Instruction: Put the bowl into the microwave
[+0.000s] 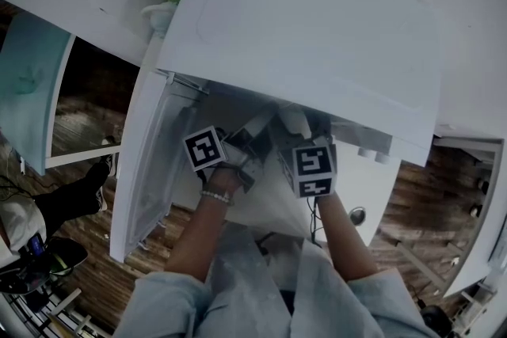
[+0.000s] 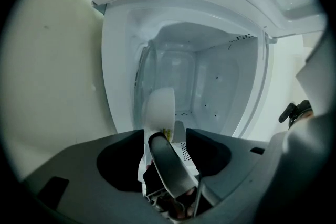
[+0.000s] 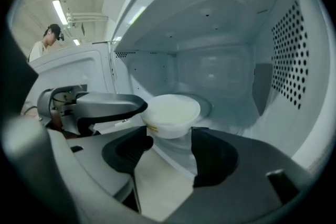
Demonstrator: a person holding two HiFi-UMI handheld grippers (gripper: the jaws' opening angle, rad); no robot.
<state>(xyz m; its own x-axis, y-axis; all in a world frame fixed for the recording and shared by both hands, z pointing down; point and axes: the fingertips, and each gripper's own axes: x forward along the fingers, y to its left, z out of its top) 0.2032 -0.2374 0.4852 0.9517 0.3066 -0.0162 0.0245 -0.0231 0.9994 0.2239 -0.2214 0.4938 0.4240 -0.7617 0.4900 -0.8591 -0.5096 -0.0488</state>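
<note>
A white bowl (image 3: 170, 113) sits low at the front of the open microwave (image 1: 317, 36), over the edge of its glass turntable (image 3: 212, 107). My left gripper (image 2: 157, 136) is shut on the bowl's rim (image 2: 159, 110); in the right gripper view its grey finger (image 3: 113, 105) reaches the bowl's left side. My right gripper (image 3: 170, 136) is open, its jaws wide, and the bowl lies just beyond their tips without touching them. In the head view both grippers, left (image 1: 238, 146) and right (image 1: 305, 142), reach under the microwave's top, which hides the bowl.
The microwave door (image 1: 146, 162) hangs open to the left. Vent holes (image 3: 291, 55) line the cavity's right wall. A green-and-white bottle (image 1: 168, 0) stands behind the microwave. A person (image 3: 44, 42) stands in the background, and someone's legs (image 1: 71, 202) are at the left on the wooden floor.
</note>
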